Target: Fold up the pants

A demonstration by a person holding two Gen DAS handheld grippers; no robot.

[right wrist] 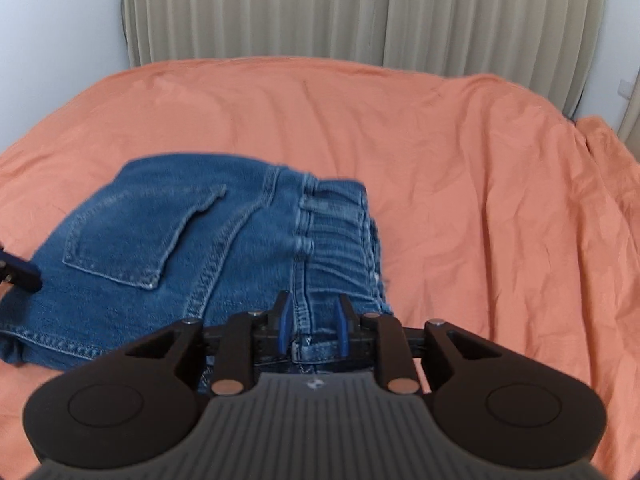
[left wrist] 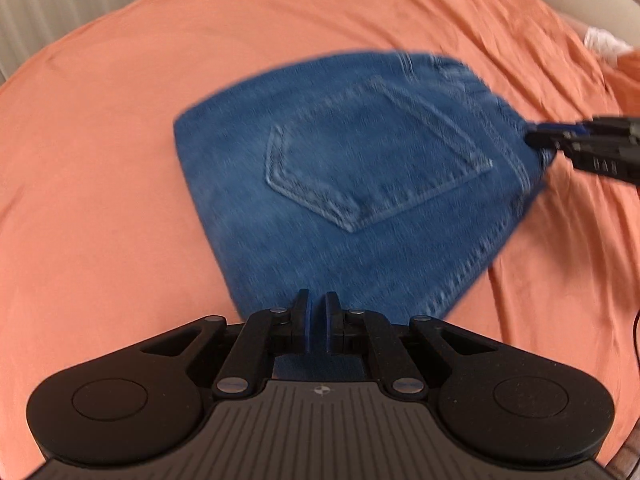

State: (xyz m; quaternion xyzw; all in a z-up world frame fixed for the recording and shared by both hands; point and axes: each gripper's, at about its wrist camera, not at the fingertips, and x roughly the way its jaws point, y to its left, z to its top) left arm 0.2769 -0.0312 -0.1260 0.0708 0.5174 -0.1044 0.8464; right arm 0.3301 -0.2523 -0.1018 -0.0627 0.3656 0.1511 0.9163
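Note:
Blue denim pants [left wrist: 360, 168] lie folded into a compact bundle on an orange sheet [left wrist: 100, 160], back pocket facing up. My left gripper [left wrist: 318, 308] sits at the bundle's near edge, its jaws almost closed on the denim edge. My right gripper [right wrist: 312, 320] is at the waistband end of the pants [right wrist: 180, 248], fingers parted with the waistband seam between them. The right gripper also shows in the left wrist view [left wrist: 538, 138], at the bundle's right corner. The left gripper tip shows in the right wrist view [right wrist: 20, 274], at the far left.
The orange sheet [right wrist: 440, 180] covers a bed and is wrinkled on the right. Beige pleated curtains [right wrist: 320, 8] hang behind it. A white crumpled item [left wrist: 604, 40] lies at the far right edge of the bed.

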